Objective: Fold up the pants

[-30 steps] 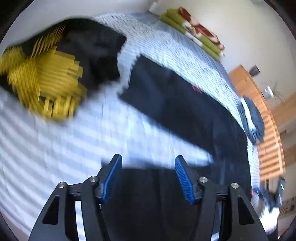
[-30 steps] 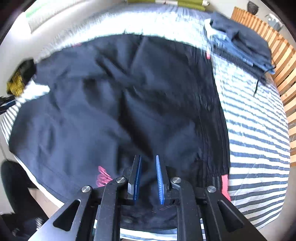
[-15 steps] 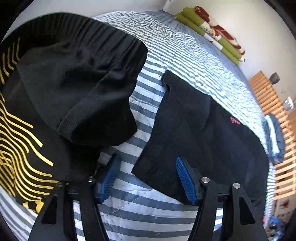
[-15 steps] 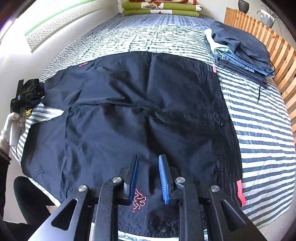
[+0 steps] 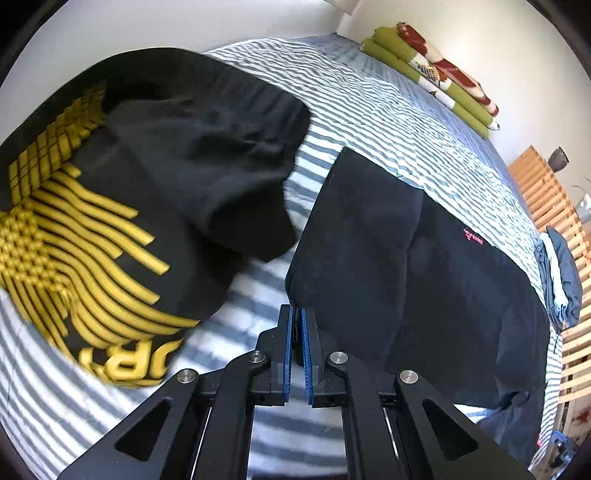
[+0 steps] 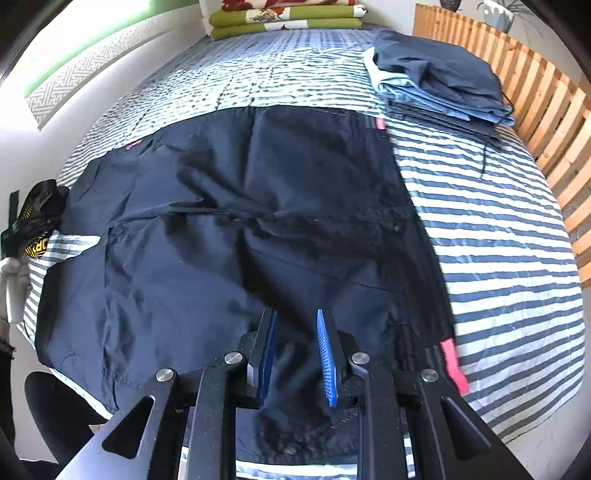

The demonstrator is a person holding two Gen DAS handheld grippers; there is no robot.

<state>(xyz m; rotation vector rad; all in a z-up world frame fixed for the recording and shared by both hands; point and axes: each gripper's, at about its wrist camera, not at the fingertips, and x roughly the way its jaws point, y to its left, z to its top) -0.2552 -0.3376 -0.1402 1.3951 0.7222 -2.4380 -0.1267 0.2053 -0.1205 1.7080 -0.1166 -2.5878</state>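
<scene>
A bed [image 6: 498, 240] with a blue-and-white striped cover was seen against pale walls, with a wooden slatted frame [image 6: 535, 110] along one side. The left gripper [image 5: 297, 317] was pressed together, its jaws having just been closing at the corner of the pants [image 5: 406, 266]; the leg hem appeared to be pinched between the blue pads, though the contact was partly hidden. Just beside that corner, a black garment with yellow stripes [image 5: 129, 206] was lying on the bed. The right gripper [image 6: 295, 328] was held narrowly parted over the waist end of the pants [image 6: 240, 229], with dark cloth bunched between its pads; whether the cloth was squeezed could not be told. The pants were spread flat across the bed. Further off, a pile of folded blue clothes [image 6: 439, 81] was placed near the frame, and folded green blankets [image 6: 284, 18] were stacked at the far end.
</scene>
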